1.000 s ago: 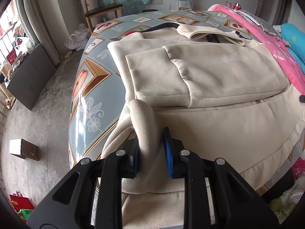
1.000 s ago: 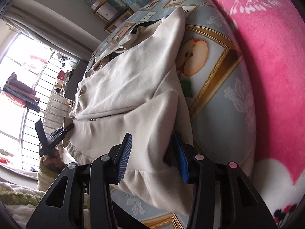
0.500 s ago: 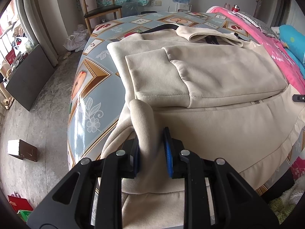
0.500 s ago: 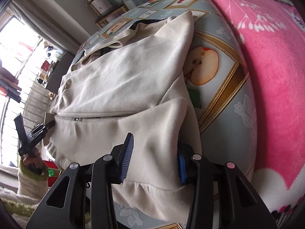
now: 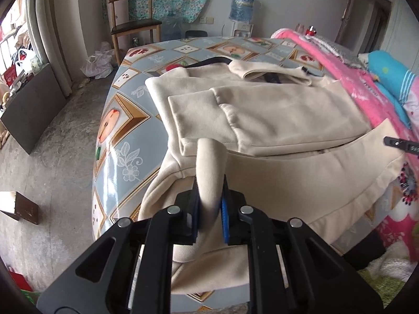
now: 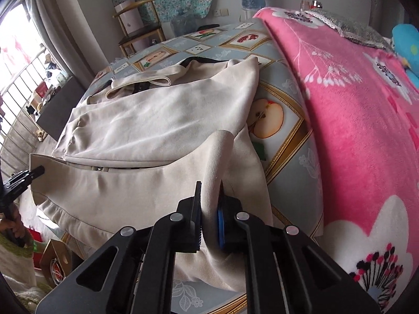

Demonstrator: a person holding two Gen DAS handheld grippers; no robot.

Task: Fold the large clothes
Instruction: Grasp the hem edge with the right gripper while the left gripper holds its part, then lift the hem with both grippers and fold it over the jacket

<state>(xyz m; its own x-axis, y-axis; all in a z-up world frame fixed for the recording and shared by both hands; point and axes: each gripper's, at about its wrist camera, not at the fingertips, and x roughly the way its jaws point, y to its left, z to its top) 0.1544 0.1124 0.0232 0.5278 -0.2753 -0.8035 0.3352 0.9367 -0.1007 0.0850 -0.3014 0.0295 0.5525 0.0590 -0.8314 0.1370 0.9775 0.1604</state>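
Observation:
A large cream sweatshirt [image 5: 275,115] lies on a table covered with a blue fruit-print cloth [image 5: 125,128], sleeves folded across its body. My left gripper [image 5: 209,204] is shut on a pinched ridge of the sweatshirt's hem at the near left corner. In the right wrist view the same sweatshirt [image 6: 157,120] spreads ahead. My right gripper [image 6: 209,209] is shut on a raised fold of the hem at the near right corner. The right gripper's tip shows at the far right of the left wrist view [image 5: 400,143]. The left gripper shows at the left edge of the right wrist view [image 6: 21,180].
A pink flowered blanket [image 6: 353,104] covers the bed to the right of the table. A wooden chair [image 5: 133,23] and a water dispenser [image 5: 243,5] stand by the far wall. A dark panel [image 5: 31,110] and a small box [image 5: 18,206] are on the concrete floor at left.
My right gripper has closed on the hem fold, which was loose between open jaws before, and has swung to face along the table. My left gripper keeps its grip and has risen slightly.

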